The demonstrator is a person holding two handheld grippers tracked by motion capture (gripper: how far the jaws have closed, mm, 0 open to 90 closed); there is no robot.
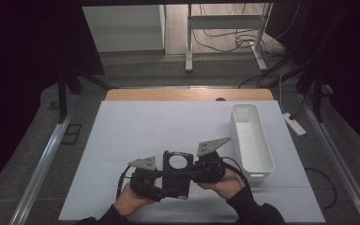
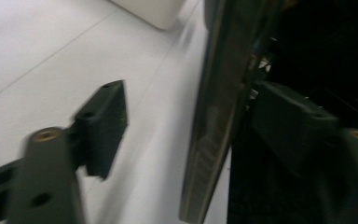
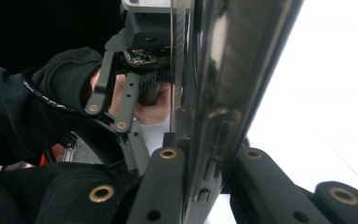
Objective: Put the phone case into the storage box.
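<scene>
White sheeting covers the bench (image 1: 136, 136), with a strip of bare wood visible along its far edge and dark curtains to either side. On the right half of the bench stands a long white bin (image 1: 251, 140), set lengthwise away from the person. Near the front edge, between the two hands, a flat black case (image 1: 176, 174) with a round opening in its upper part is held up off the sheeting. The right gripper (image 1: 194, 172) is clenched on the case's right edge; in the right gripper view the thin glossy edge (image 3: 214, 112) stands pressed between both jaws. The left gripper (image 1: 161, 190) sits at the case's lower left; in the left gripper view the case edge (image 2: 214, 121) lies between the jaws, close against one, while the other stands apart from it, not gripping.
</scene>
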